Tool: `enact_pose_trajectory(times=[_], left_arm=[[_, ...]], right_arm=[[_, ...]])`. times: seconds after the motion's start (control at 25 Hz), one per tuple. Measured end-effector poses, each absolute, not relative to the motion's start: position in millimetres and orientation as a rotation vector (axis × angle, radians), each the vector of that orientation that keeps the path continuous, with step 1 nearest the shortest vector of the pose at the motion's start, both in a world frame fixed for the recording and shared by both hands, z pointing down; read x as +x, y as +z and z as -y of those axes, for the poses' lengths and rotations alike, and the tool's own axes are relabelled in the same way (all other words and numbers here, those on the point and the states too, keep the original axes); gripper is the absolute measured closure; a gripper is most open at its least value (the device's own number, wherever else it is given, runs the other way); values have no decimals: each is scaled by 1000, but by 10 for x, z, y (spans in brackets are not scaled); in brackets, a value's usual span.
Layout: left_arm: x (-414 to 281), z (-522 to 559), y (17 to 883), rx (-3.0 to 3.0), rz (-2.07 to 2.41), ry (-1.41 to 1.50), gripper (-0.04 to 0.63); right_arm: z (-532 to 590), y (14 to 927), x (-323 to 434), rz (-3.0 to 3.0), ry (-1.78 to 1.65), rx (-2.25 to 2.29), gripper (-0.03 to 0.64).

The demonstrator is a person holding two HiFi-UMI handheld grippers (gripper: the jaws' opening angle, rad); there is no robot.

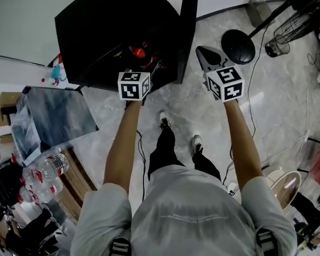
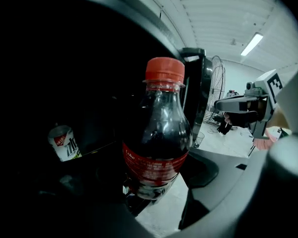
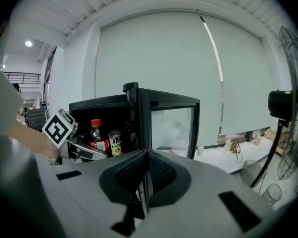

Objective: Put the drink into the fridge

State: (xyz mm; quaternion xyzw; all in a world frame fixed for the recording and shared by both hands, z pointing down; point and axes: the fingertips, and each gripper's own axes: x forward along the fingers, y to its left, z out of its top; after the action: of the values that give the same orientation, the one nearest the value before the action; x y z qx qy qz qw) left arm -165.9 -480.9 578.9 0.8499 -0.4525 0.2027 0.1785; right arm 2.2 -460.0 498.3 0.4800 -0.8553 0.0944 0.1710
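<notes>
A dark cola bottle (image 2: 159,143) with a red cap and red label stands upright between my left gripper's (image 2: 154,195) jaws, which are shut on it. In the head view the left gripper (image 1: 144,60) holds the bottle (image 1: 139,52) at the mouth of the black fridge (image 1: 112,31). A white drink can (image 2: 63,143) stands deeper inside, to the left. The right gripper (image 1: 204,52) hangs beside the open glass door (image 1: 188,31), shut and holding nothing. From the right gripper view, its pads (image 3: 145,175) are pressed together, and the bottle (image 3: 96,135) and can (image 3: 115,143) show inside the fridge (image 3: 109,103).
A floor fan stands at the right, with a round black base (image 1: 238,46) and a wire cage (image 1: 301,20). Several water bottles (image 1: 42,175) and a silvery bag (image 1: 53,116) sit at the left. Cables run across the grey floor (image 1: 277,105).
</notes>
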Motion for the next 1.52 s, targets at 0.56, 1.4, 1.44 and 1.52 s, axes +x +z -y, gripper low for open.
enact_pose_trajectory(times=[0.56,1.4,1.44,1.52], left_arm=[[-1469,5635,6794,2497,1222,664,290],[-1468,6487,7257,2545,1272,545,288],[-1485,6478,7253,2534,1279,548,288],[-1494,6451,7262,2525,1270,568,288]], right_arm=[[4695,5608,146,2320,361,1446,617],[4717,5898,480,2225,399,1491,616],[4717,5908,479,2223,401,1488,615],[4712,5904,478,2224,402,1483,615]])
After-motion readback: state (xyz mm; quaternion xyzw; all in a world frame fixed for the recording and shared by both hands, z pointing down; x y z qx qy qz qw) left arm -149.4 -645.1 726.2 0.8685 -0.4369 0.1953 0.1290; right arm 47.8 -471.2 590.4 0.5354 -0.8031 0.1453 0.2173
